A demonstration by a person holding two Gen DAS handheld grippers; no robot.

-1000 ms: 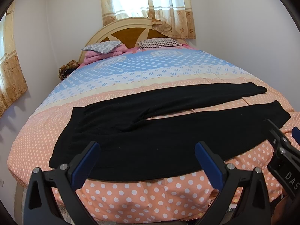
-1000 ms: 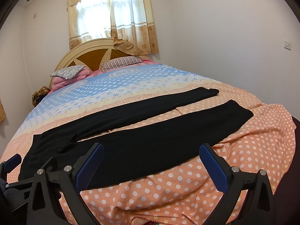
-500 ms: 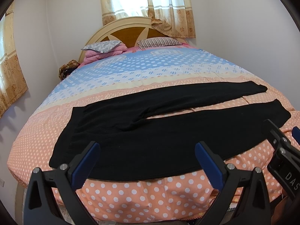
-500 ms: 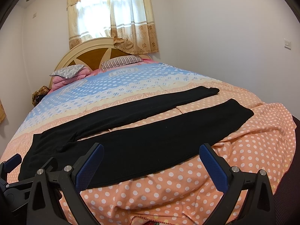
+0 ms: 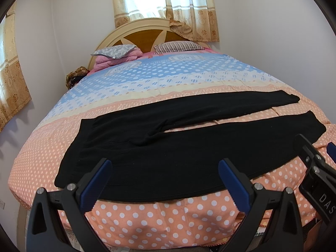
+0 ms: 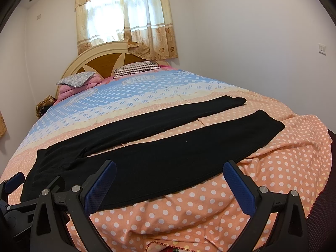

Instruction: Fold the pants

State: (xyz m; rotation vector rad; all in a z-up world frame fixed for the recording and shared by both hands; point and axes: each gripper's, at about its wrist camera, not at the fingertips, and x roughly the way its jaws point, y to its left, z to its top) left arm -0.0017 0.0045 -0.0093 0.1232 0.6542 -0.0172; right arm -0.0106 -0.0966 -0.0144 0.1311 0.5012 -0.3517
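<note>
Black pants (image 5: 178,147) lie flat across the foot of the bed, waistband at the left, both legs spread apart and running to the right. They show in the right wrist view too (image 6: 157,147). My left gripper (image 5: 164,180) is open and empty, held just off the bed's front edge near the waist and the near leg. My right gripper (image 6: 169,182) is open and empty, in front of the near leg. Each gripper shows at the edge of the other's view.
The bed has a polka-dot cover, orange in front (image 5: 157,216) and blue behind. Pillows (image 5: 114,51) and a pink folded blanket lie by the wooden headboard (image 5: 145,35). Curtained windows sit behind and at the left. White walls close in on the right.
</note>
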